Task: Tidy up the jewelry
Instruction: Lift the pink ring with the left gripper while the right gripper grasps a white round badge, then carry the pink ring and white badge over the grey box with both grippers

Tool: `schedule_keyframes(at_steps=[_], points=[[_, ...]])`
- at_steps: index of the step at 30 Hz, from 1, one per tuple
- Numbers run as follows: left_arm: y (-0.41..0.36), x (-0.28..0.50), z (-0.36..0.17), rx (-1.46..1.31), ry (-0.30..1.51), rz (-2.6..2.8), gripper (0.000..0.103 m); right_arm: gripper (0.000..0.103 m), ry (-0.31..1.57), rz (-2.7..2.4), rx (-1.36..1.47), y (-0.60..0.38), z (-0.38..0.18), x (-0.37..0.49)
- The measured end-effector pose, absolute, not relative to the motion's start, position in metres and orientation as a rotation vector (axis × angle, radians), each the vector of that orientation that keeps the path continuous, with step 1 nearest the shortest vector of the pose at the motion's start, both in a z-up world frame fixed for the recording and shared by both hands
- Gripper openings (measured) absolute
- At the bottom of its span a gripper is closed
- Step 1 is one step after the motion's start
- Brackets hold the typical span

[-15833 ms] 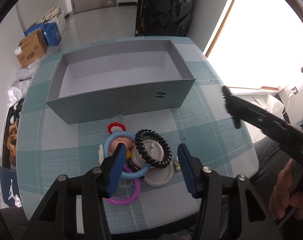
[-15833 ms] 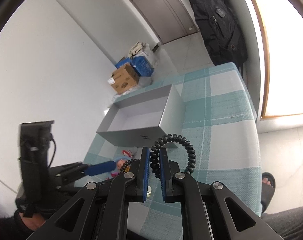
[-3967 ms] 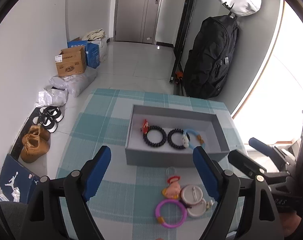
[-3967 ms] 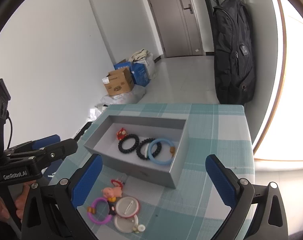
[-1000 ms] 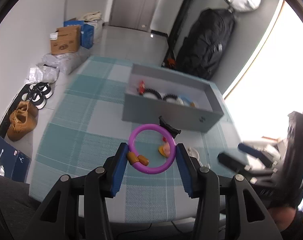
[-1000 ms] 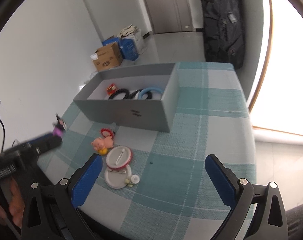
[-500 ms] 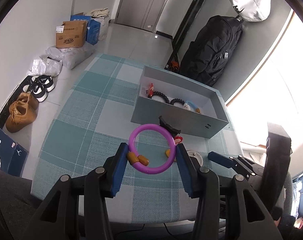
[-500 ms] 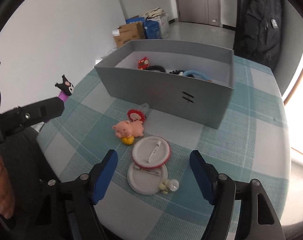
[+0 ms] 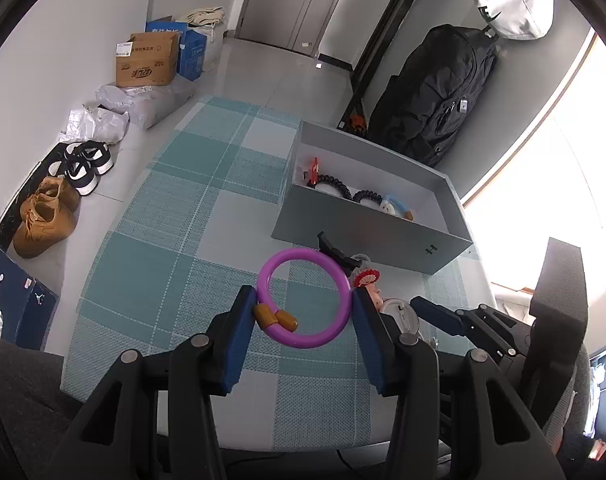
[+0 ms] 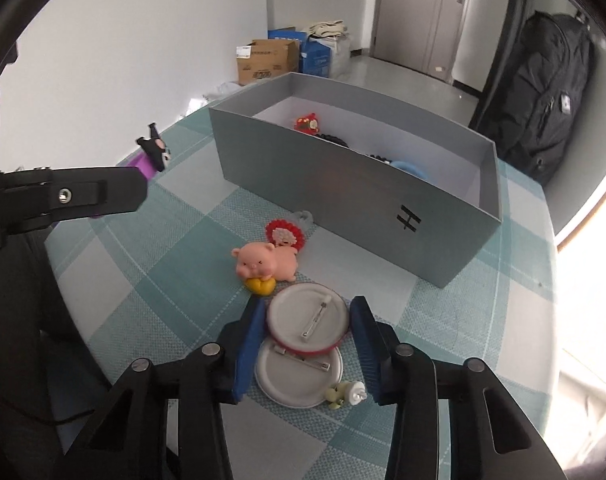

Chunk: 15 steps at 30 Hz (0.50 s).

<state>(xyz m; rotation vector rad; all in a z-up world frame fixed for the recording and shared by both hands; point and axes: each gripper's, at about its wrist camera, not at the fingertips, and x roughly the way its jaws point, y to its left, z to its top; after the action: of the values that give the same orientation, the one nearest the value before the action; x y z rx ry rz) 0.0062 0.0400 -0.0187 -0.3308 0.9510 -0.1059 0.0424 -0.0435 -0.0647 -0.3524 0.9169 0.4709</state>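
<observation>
A: Left gripper (image 9: 305, 312) clamped on purple bracelet (image 9: 305, 298), now lifted off the checked tablecloth (image 9: 151, 264), short of grey box (image 9: 367, 232).

B: Right gripper (image 10: 309, 344) narrowed from wide, bracketing red-rimmed pin badge (image 10: 307, 320), not yet pinching. Next pick likely.

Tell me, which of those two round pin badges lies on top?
The red-rimmed badge, between the right gripper fingers. It overlaps the plain white badge, which lies nearer the camera beside a tiny pale charm.

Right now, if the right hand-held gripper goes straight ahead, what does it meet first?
The right hand-held gripper already straddles the red-rimmed pin badge, so it would likely meet that first, with the pink pig charm just beyond; depth is uncertain.
</observation>
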Motion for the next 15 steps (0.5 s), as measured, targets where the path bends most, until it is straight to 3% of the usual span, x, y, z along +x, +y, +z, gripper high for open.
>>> schedule_keyframes(at_steps=[15], points=[[0.035, 0.009, -0.021, -0.296, 0.968, -0.102, 0.043, 0.042, 0.908, 0.486, -0.155, -0.068, -0.043, 0.052]])
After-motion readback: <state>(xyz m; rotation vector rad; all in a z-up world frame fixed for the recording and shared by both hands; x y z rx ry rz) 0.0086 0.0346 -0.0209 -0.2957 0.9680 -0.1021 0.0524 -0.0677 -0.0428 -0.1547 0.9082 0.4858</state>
